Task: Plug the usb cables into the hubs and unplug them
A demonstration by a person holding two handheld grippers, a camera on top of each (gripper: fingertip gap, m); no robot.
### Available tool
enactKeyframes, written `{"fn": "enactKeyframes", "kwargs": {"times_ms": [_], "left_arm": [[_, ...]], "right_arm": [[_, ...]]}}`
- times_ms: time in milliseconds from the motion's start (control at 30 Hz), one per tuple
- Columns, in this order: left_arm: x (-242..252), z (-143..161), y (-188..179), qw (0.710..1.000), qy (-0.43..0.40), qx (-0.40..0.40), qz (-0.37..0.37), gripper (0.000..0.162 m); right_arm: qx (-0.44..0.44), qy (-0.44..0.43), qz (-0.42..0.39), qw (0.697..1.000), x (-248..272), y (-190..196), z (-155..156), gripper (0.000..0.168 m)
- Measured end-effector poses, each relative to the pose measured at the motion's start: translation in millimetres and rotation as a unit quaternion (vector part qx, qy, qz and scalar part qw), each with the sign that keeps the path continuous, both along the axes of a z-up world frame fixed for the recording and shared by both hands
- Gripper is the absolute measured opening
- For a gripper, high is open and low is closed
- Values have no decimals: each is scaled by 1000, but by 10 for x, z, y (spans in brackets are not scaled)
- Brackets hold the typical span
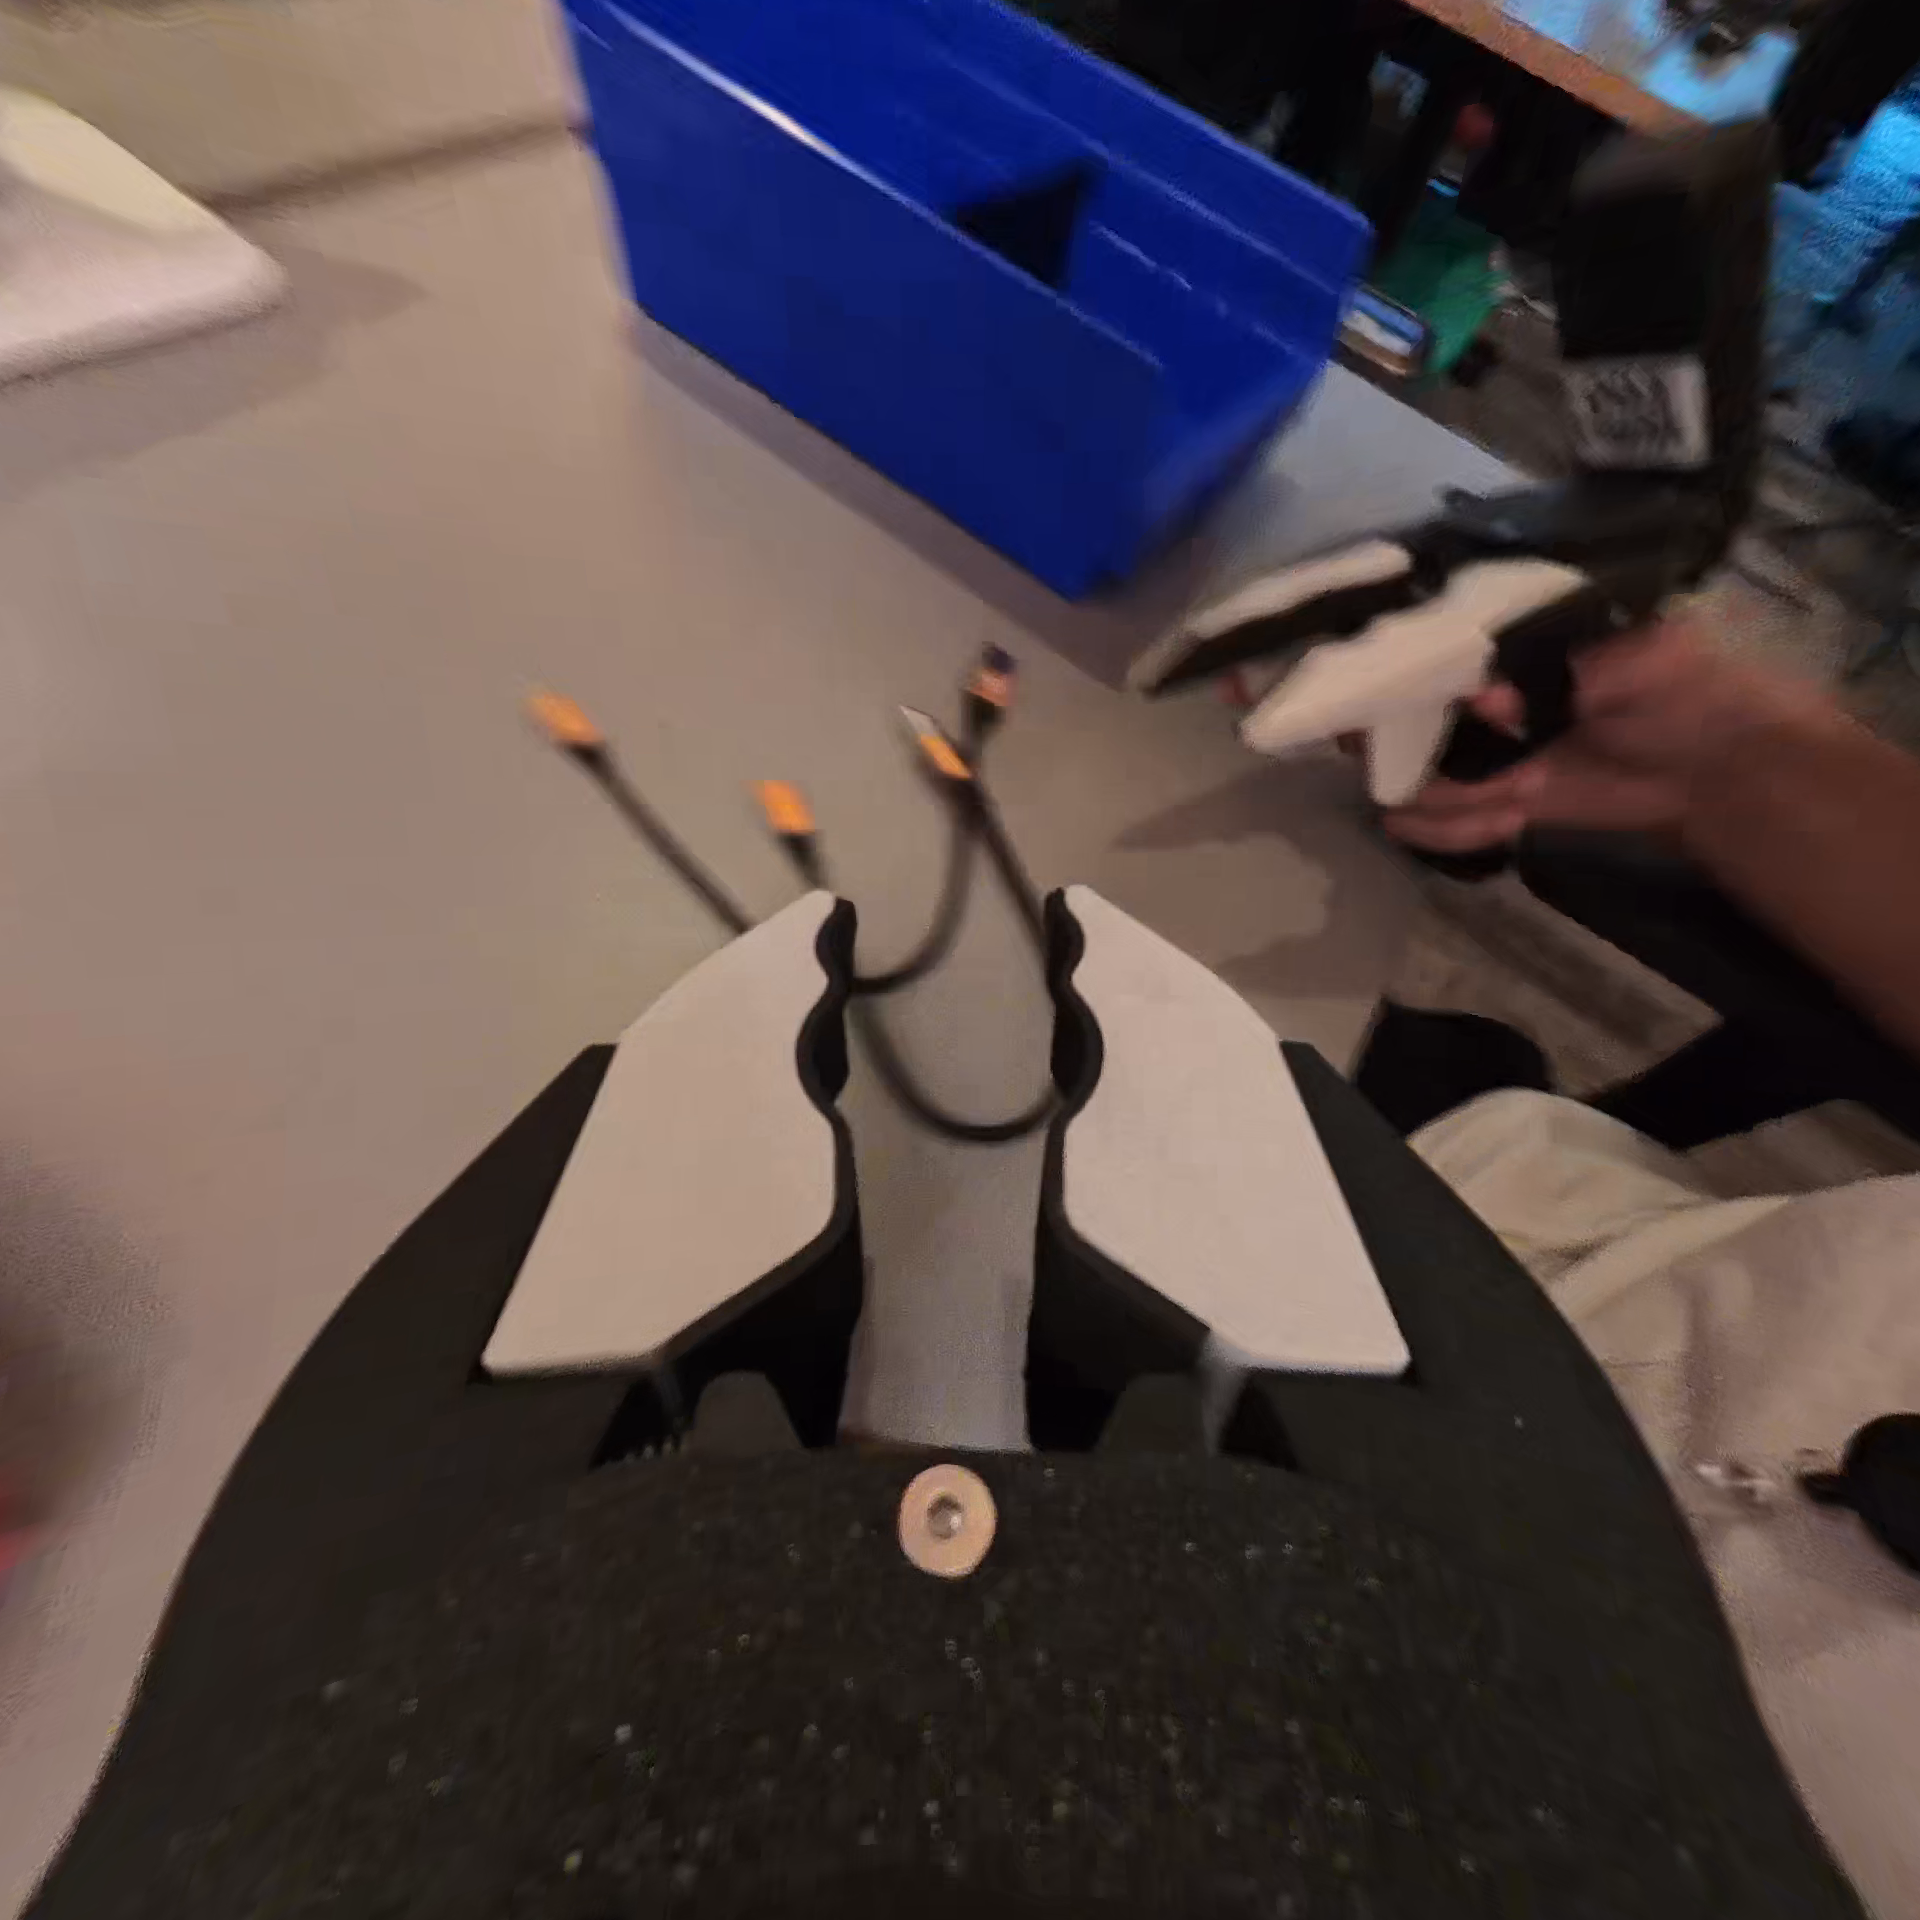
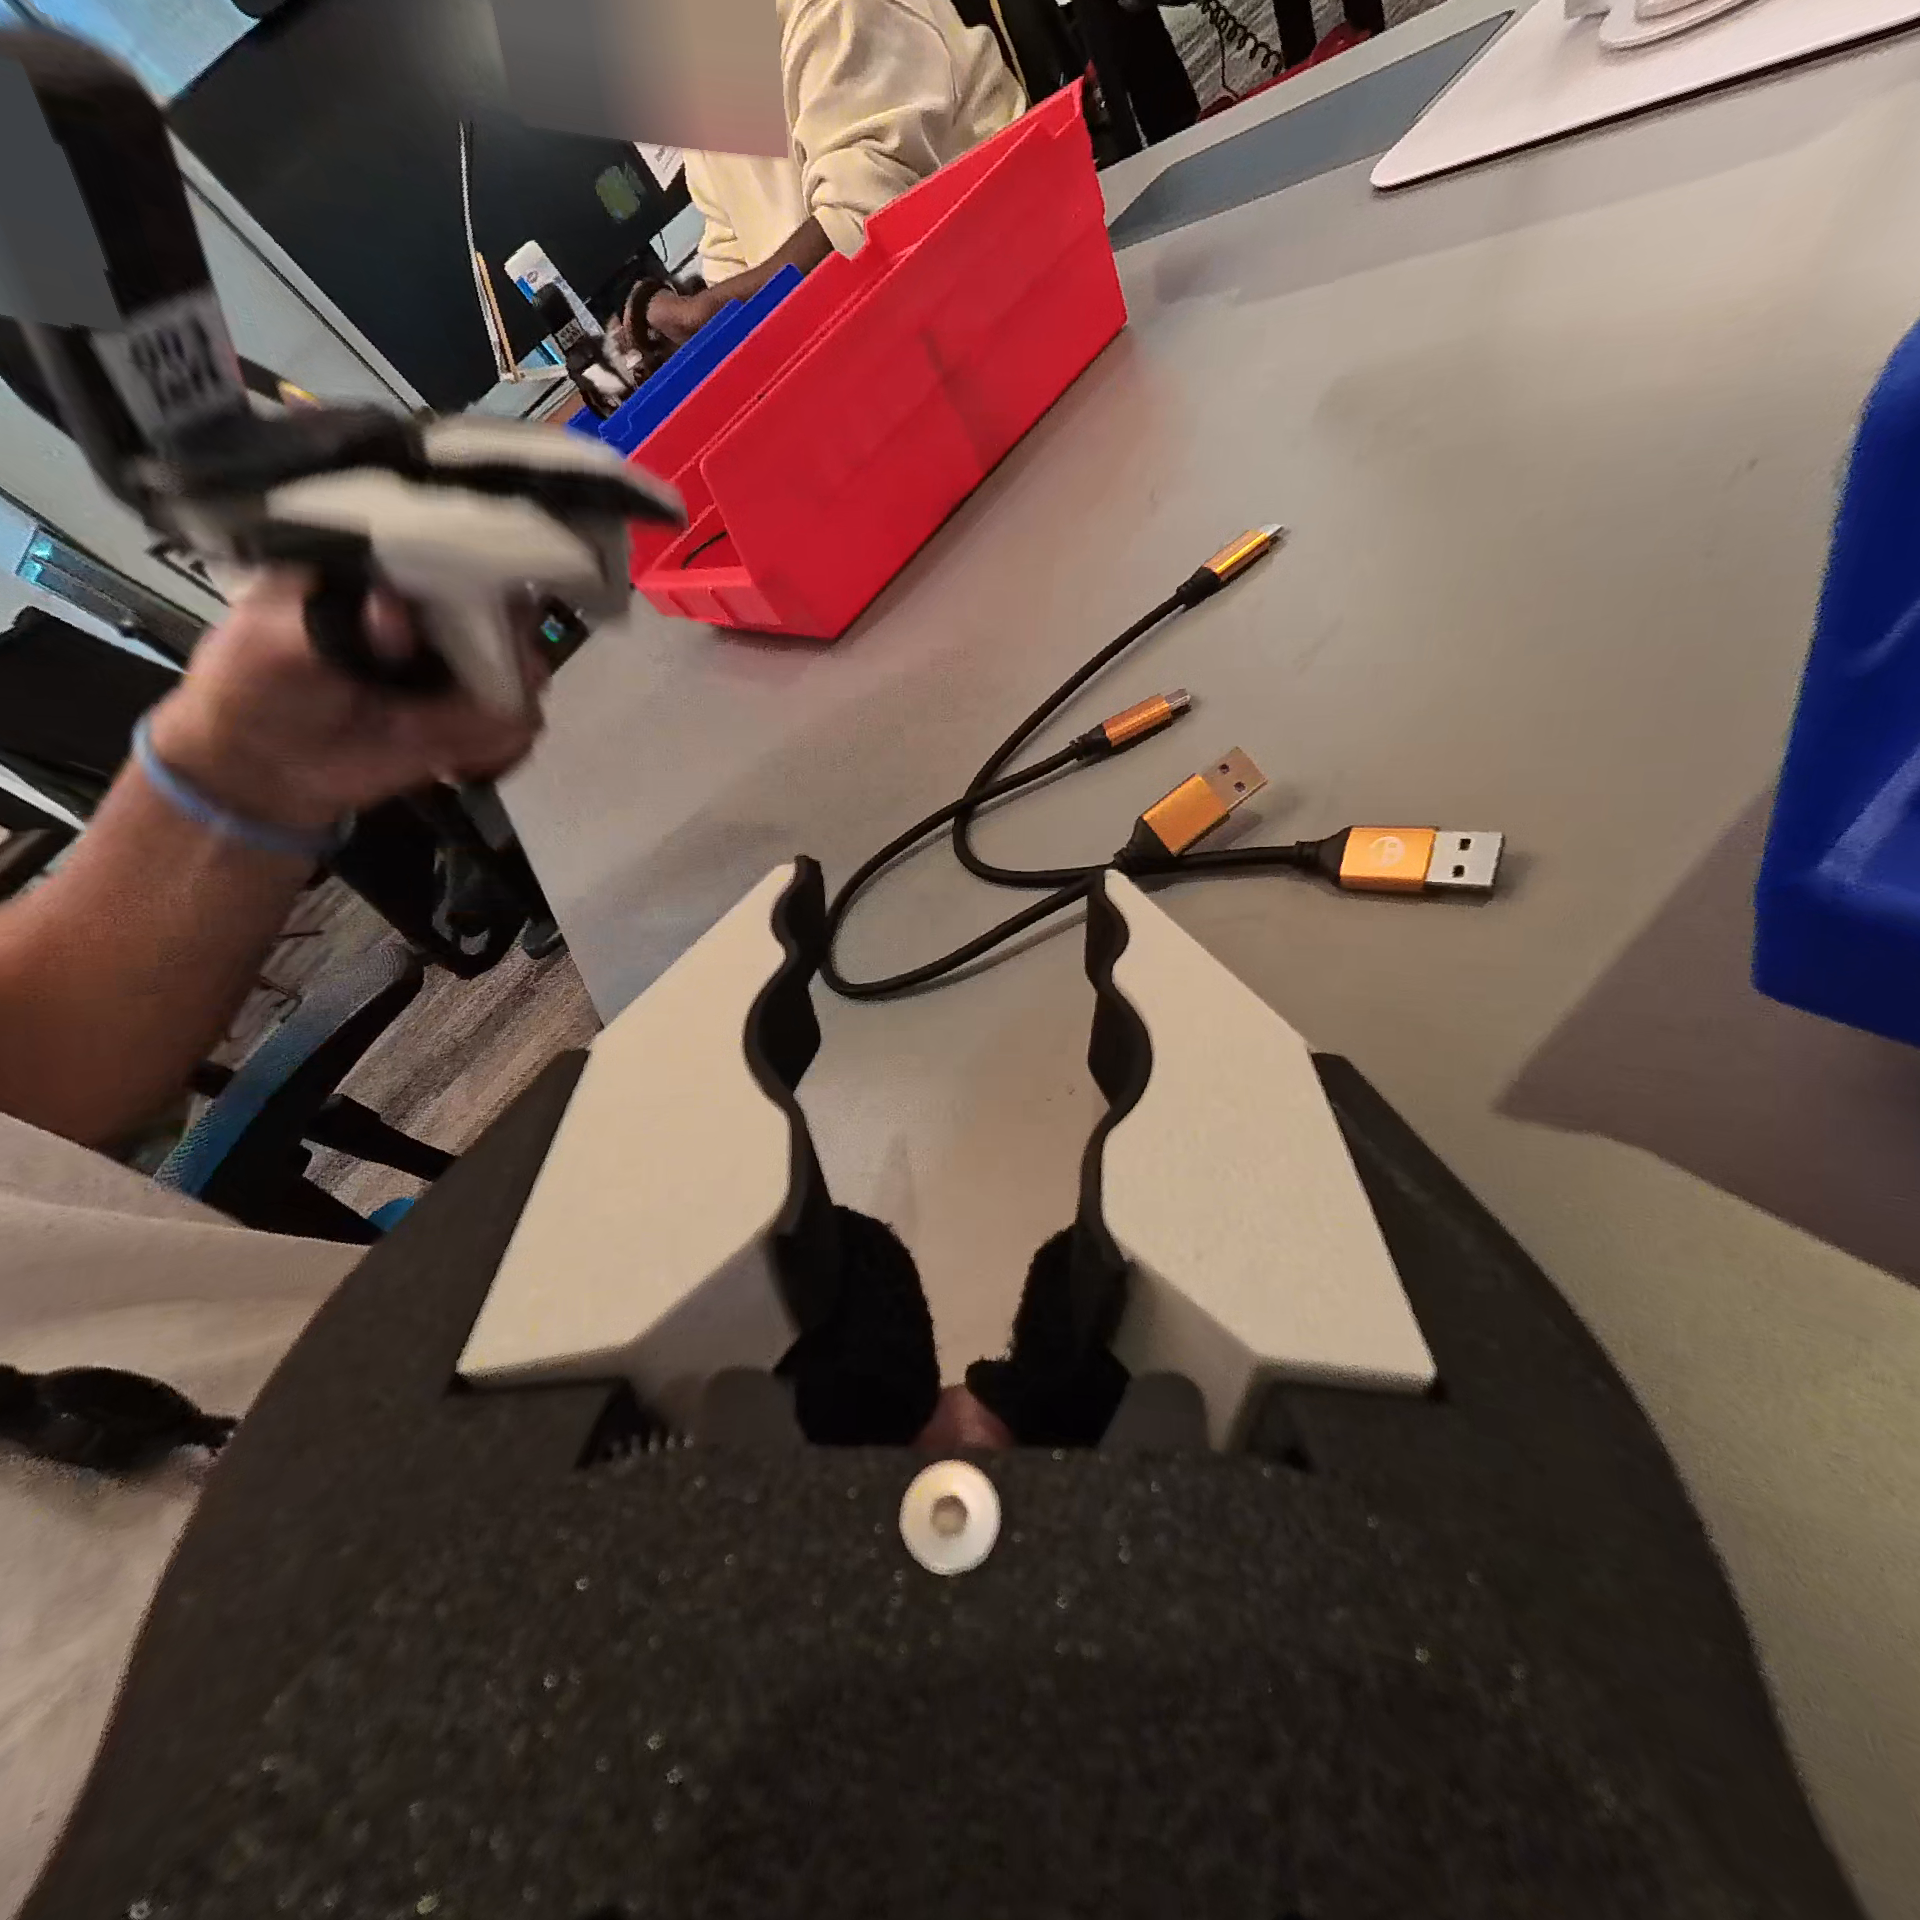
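Observation:
Two short black cables [image 2: 935,883] with orange plugs lie tangled on the grey table [image 2: 1455,436]. Two wide plugs [image 2: 1418,857] point right and two small plugs [image 2: 1143,717] lie farther off. My right gripper [image 2: 951,894] is open and empty, its tips just short of the cable loop. My left gripper [image 1: 945,914] is open and empty over the cables [image 1: 956,1122], whose loop shows between its fingers; I cannot tell whether they touch. Each gripper, held in a hand, shows blurred in the other's view: the right [image 1: 1351,644] and the left [image 2: 436,499].
A red bin [image 2: 883,416] stands beyond the cables, with a blue bin [image 2: 707,353] behind it. Another blue bin [image 1: 935,312] stands close by, at the right edge in the right wrist view [image 2: 1849,727]. A white pad [image 2: 1610,94] lies far right. A person in a cream top [image 2: 883,114] is at the back.

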State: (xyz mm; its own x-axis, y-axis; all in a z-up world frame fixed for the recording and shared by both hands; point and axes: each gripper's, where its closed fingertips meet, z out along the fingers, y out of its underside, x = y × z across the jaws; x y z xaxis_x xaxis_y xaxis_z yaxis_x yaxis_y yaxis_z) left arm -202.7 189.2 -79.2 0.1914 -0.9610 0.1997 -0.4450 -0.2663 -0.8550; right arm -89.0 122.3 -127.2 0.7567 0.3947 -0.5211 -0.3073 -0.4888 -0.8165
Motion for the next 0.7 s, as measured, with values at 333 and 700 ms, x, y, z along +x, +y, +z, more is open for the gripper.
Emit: {"fn": "enactKeyframes", "kwargs": {"times_ms": [333,700], "left_arm": [[-1528,-3,3194,906,269,-166,280,53],[-1778,-822,3420,782,402,-336,337,34]], "right_arm": [[-1,17,10,1000,-75,42,29,48],[15,18,44,999,-199,-65,89,49]]}}
